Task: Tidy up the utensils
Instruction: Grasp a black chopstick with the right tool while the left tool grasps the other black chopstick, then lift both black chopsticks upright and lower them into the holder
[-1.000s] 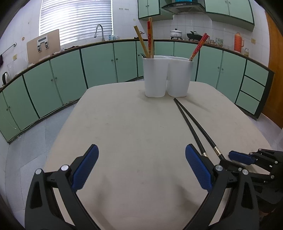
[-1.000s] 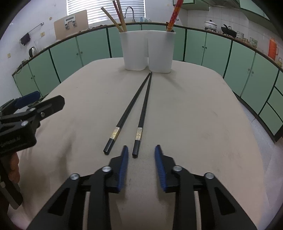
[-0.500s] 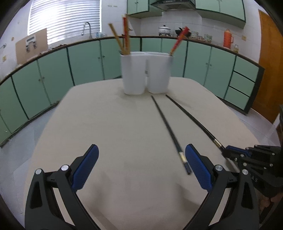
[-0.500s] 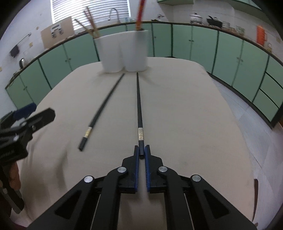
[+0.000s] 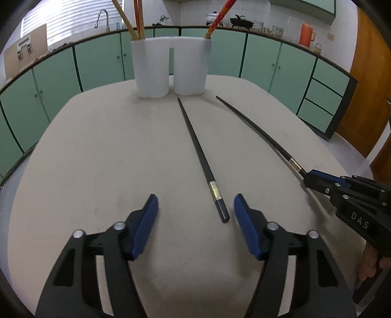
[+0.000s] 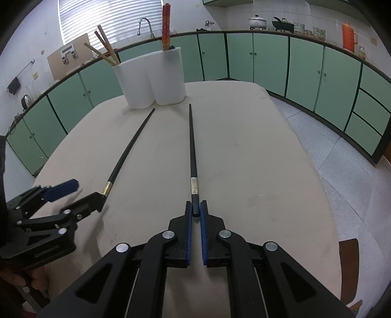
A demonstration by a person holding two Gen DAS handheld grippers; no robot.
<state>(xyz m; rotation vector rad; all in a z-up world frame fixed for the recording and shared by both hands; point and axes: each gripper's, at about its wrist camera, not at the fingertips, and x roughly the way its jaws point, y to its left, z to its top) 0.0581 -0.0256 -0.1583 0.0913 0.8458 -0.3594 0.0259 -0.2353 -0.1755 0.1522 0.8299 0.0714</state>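
Observation:
Two black chopsticks with gold bands are on the beige table. My right gripper (image 6: 195,208) is shut on the blunt end of one chopstick (image 6: 192,156), which also shows in the left wrist view (image 5: 259,137). The other chopstick (image 5: 200,156) lies flat, its blunt end between the open fingers of my left gripper (image 5: 194,208); it also shows in the right wrist view (image 6: 127,154). A white two-compartment holder (image 5: 171,68) stands at the table's far edge with wooden and red chopsticks in it.
Green kitchen cabinets ring the table (image 5: 97,159). A sink tap (image 5: 102,19), pots (image 5: 242,22) and an orange flask (image 5: 306,34) stand on the far counter. A brown door (image 5: 374,73) is at the right. The floor (image 6: 342,151) lies beyond the table's right edge.
My right gripper closed on one black chopstick and swung it apart from the other. My left gripper moved right and forward, narrowing its opening around the second chopstick's end.

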